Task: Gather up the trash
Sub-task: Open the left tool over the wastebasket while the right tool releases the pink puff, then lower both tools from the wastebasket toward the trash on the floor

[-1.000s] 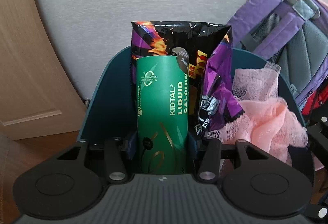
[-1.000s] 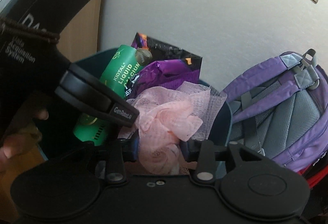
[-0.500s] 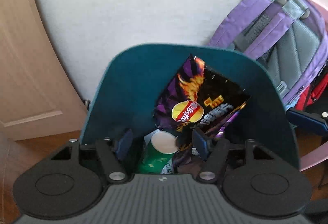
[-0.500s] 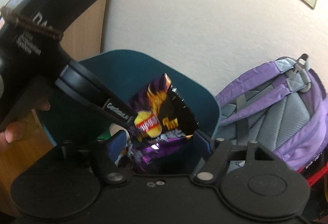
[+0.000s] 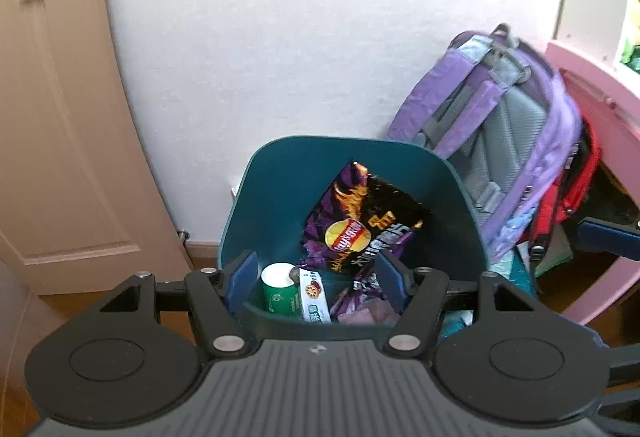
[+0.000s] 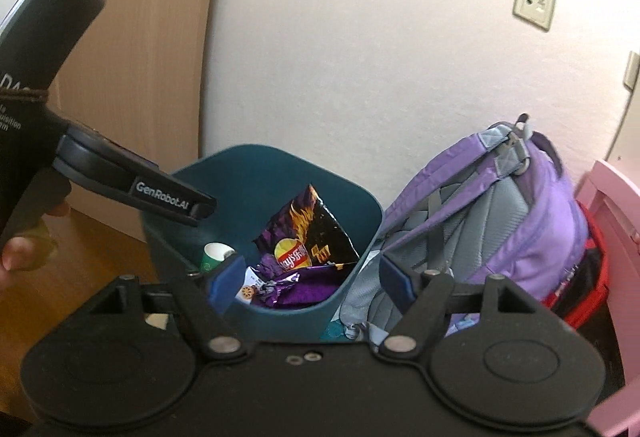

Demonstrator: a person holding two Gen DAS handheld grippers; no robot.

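Note:
A teal bin (image 5: 280, 197) stands against the white wall. Inside it a purple chip bag (image 5: 360, 225) leans upright. Beside the bag are a green carton (image 5: 280, 295) on end, a white cookie wrapper (image 5: 314, 297) and crumpled purple wrappers. My left gripper (image 5: 316, 277) hovers open above the bin's near rim, holding nothing. In the right wrist view the bin (image 6: 248, 177), chip bag (image 6: 308, 237) and green carton (image 6: 214, 255) appear again. My right gripper (image 6: 310, 283) is open and empty over the bin's right edge. The left gripper (image 6: 172, 197) reaches in from the left there. No pink mesh is visible.
A purple and grey backpack (image 5: 500, 141) leans on the wall just right of the bin, with a red bag behind it. A pink piece of furniture (image 5: 600, 97) stands at far right, a wooden door (image 5: 52, 117) at left. The floor is wood. A person's fingers (image 6: 16, 253) hold the left tool.
Both grippers opened, letting go of the green carton and the pink mesh, which dropped into the bin. Both then pulled up and back, so the bin looks smaller and lower.

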